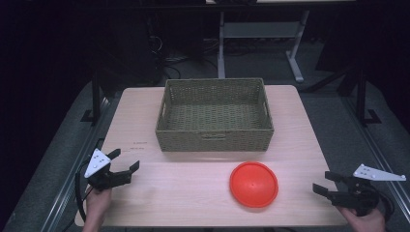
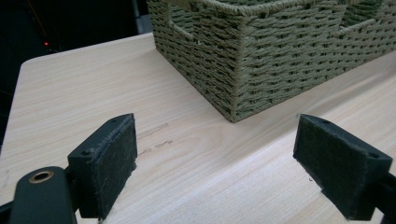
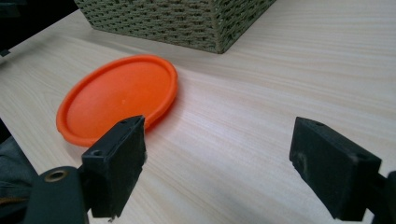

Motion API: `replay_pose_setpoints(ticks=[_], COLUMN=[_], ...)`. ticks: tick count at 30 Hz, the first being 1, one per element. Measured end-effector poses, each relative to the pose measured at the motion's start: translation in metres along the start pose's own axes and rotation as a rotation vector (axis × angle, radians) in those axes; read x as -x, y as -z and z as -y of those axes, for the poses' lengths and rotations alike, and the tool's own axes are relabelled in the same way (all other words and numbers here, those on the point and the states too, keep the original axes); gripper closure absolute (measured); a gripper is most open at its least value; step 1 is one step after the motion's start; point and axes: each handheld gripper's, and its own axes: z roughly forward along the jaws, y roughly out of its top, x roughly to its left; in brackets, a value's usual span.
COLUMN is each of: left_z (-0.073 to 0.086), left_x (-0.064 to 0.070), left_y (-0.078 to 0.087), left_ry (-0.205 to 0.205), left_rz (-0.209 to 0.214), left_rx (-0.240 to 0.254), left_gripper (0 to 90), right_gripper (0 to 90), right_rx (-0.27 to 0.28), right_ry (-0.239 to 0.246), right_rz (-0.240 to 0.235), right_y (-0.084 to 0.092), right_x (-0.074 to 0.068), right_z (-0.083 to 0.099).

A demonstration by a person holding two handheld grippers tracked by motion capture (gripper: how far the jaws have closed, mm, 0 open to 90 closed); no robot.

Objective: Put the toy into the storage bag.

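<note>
A woven olive basket (image 1: pixel 214 138) stands at the middle back of the light wooden table (image 1: pixel 169 183); its inside looks empty. An orange round plate (image 1: pixel 254 183) lies flat in front of it, toward the right. My left gripper (image 1: pixel 124 161) is held open near the table's left edge, well left of the plate, and its jaws face the basket's near corner (image 2: pixel 236 100). My right gripper (image 1: pixel 326 182) is open at the right edge, a short way right of the plate (image 3: pixel 116 95). Nothing sits between either pair of jaws.
Past the table's far edge the dark floor holds a white desk frame (image 1: pixel 297 63) and black stand legs (image 1: pixel 95 104). Bare wood stretches between the plate and my left gripper.
</note>
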Motion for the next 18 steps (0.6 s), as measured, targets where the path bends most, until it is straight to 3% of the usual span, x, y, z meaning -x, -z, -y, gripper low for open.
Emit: replay_pose_setpoints(ticks=[8,18], left_z=[0.0,0.0], left_x=[0.0,0.0], left_y=[-0.002,-0.003], left_ry=[-0.002,0.007], left_rz=[0.012,0.008], left_rx=[0.002,0.008], left_gripper=[12.9,12.9], right_gripper=[16.2,16.0], right_rx=[-0.027,-0.079], right_ry=[0.02,0.094], right_rz=[-0.034,-0.09], right_y=[-0.01,-0.03], right_x=[-0.009,-0.025], right_z=[-0.019,-0.055])
